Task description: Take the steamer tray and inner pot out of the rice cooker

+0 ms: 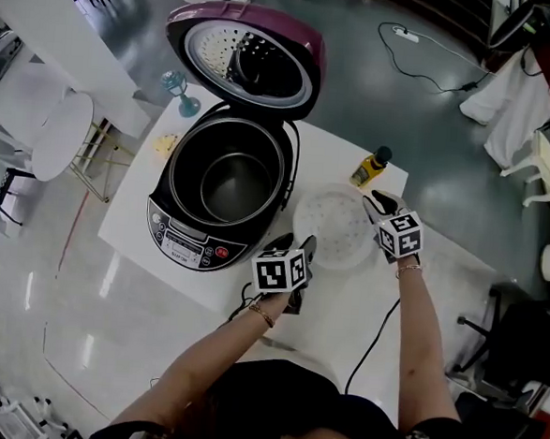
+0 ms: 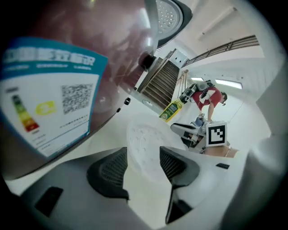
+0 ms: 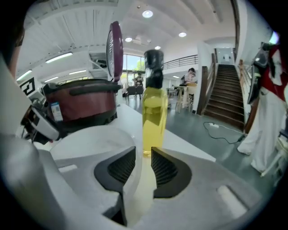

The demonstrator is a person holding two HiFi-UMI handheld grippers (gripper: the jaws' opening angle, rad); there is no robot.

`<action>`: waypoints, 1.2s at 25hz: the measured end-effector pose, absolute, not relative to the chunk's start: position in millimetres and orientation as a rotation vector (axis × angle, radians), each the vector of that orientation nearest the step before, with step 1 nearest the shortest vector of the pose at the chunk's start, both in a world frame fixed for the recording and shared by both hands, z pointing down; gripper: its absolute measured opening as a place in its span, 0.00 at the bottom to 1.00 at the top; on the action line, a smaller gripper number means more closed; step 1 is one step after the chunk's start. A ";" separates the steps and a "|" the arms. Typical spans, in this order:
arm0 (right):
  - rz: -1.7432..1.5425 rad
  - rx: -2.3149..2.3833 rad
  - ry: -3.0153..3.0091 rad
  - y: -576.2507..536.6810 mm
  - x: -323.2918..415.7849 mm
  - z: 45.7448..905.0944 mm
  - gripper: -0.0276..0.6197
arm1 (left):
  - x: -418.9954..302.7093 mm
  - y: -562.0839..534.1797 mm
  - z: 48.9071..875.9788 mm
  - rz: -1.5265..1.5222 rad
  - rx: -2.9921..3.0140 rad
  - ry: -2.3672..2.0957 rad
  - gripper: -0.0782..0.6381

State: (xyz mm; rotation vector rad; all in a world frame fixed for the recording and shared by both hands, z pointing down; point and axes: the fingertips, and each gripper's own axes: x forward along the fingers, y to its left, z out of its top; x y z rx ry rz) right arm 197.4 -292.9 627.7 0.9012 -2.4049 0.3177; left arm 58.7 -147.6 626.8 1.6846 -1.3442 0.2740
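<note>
The rice cooker [image 1: 186, 222] stands on the white table [image 1: 142, 242] with its purple lid [image 1: 244, 57] up and the dark inner pot [image 1: 229, 178] still inside. The translucent white steamer tray [image 1: 335, 229] lies flat on the table to the cooker's right. My left gripper [image 1: 295, 248] is at the tray's near-left edge. In the left gripper view its jaws [image 2: 144, 157] stand open, with the tray [image 2: 143, 143] just ahead of the gap. My right gripper [image 1: 381, 207] is at the tray's right edge. Its pads [image 3: 143, 157] are slightly apart with the thin tray rim [image 3: 90, 143] between them, not squeezed.
A yellow oil bottle [image 1: 371, 167] stands just behind the tray, straight ahead of the right gripper [image 3: 154, 108]. A blue stemmed glass [image 1: 181, 90] stands left of the lid. A black cable [image 1: 380, 334] runs over the near table. White chairs [image 1: 60, 133] stand at the left.
</note>
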 end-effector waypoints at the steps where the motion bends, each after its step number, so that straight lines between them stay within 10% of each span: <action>1: 0.340 0.972 -2.433 -293.7 202.4 616.6 0.18 | 61.9 -140.9 621.6 0.240 1.689 -1.303 0.40; 7: 0.450 1.287 -2.669 -254.9 225.3 519.7 0.18 | 58.5 -94.0 527.2 -0.175 1.837 -1.051 0.42; 17: 0.110 1.226 -2.939 -196.5 151.1 391.5 0.13 | -3.9 -50.2 344.9 -0.484 2.230 -1.016 0.12; 30: -0.113 1.117 -2.498 -191.9 12.0 382.2 0.05 | -219.9 -147.1 353.5 0.550 2.251 -1.731 0.11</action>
